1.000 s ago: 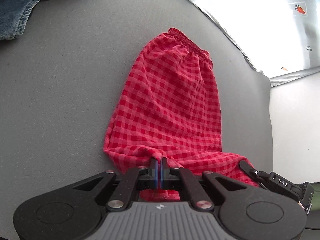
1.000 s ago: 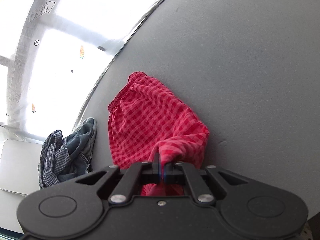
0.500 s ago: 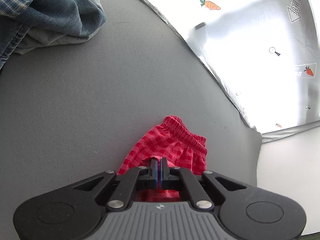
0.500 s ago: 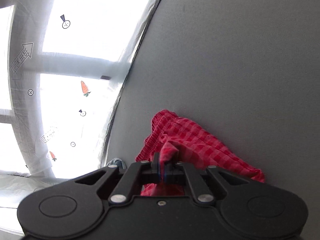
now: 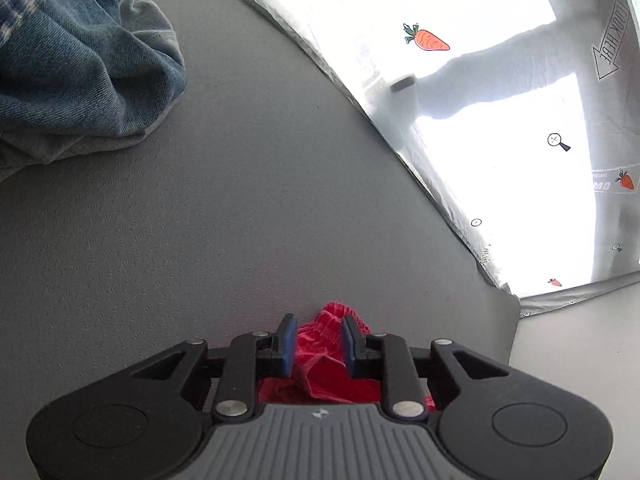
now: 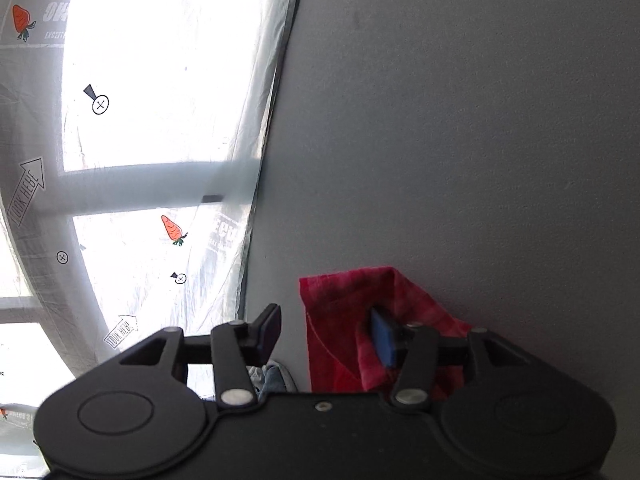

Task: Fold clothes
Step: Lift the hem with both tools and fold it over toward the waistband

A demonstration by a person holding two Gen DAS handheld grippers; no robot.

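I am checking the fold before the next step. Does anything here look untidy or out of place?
Yes. The red checked shorts look bunched, and a flap drapes over one finger of the open right gripper. The left gripper is open too. A crumpled denim pile lies unfolded on the grey table.

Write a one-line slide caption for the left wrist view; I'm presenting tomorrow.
Left gripper open over red checked shorts on grey table, denim pile beyond.

Blown-out backlit sheeting [image 5: 500,80], shadowed grey table [image 5: 240,200], fisheye-warped edges
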